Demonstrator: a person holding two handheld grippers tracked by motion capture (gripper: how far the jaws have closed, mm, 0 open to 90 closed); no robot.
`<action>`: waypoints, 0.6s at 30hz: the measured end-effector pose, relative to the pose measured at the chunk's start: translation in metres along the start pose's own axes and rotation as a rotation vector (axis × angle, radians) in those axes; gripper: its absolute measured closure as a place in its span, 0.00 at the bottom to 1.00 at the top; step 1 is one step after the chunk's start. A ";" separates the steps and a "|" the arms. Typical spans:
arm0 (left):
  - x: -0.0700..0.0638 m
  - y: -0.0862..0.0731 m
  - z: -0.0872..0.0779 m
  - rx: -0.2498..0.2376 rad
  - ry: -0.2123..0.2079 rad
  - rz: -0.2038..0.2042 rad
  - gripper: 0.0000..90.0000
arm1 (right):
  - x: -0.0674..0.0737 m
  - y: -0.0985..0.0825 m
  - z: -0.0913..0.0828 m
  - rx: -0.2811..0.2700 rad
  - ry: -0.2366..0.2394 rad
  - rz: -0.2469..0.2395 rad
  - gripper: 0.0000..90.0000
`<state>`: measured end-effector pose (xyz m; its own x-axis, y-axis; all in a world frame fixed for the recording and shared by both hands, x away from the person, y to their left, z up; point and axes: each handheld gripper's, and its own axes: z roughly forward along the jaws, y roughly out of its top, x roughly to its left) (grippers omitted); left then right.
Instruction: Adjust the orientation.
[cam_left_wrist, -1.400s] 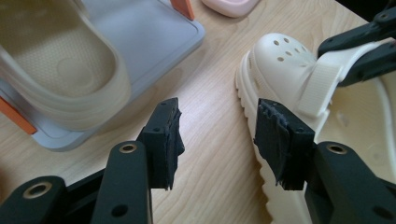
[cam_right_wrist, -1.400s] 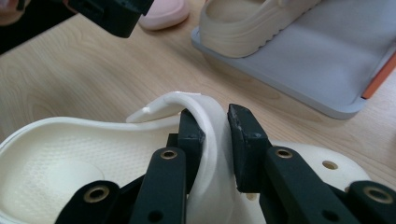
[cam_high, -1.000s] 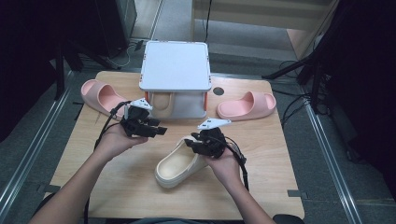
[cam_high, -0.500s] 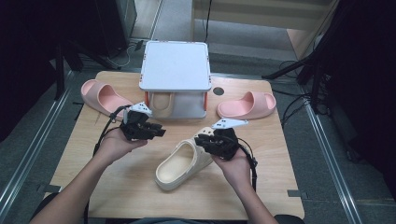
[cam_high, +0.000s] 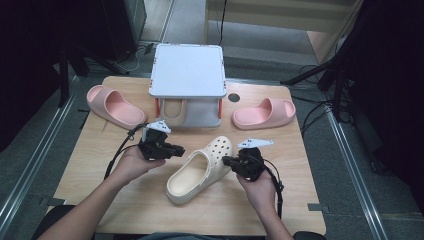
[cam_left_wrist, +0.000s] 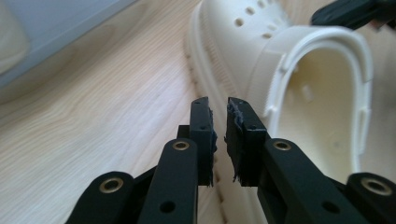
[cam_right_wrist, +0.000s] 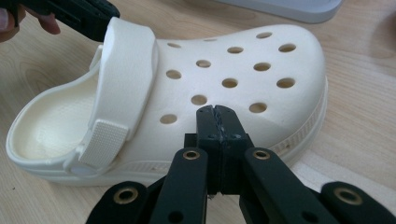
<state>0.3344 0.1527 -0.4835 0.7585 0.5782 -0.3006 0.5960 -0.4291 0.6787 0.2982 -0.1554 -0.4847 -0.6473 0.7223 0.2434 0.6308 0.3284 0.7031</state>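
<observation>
One smooth perforated cream clog (cam_high: 200, 167)

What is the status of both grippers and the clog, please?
Left gripper almost shut, nothing gripped, jaws just closing. Right gripper shut, empty, at the clog. Clog flat on table, between both. Nothing in the way.

light: you work under even overhead light on the table (cam_high: 125, 200); the room around it is dark.
shadows: soft, short.
focus: the clog (cam_right_wrist: 224, 74) is sharp in the right gripper view, softer far off in the left gripper view.
glare: none.
</observation>
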 end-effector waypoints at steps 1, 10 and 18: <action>0.000 0.000 0.001 0.003 0.003 0.006 0.89 | 0.000 -0.001 0.000 0.002 0.000 -0.002 1.00; -0.002 0.002 0.011 0.039 -0.002 0.028 0.90 | -0.001 -0.008 0.006 0.042 -0.022 0.006 1.00; -0.002 0.002 0.018 0.057 -0.004 0.030 0.90 | -0.005 -0.006 0.010 0.026 -0.015 0.011 1.00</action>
<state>0.3387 0.1380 -0.4929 0.7774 0.5617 -0.2832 0.5867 -0.4850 0.6485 0.3020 -0.1548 -0.4967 -0.6343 0.7346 0.2409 0.6484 0.3359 0.6832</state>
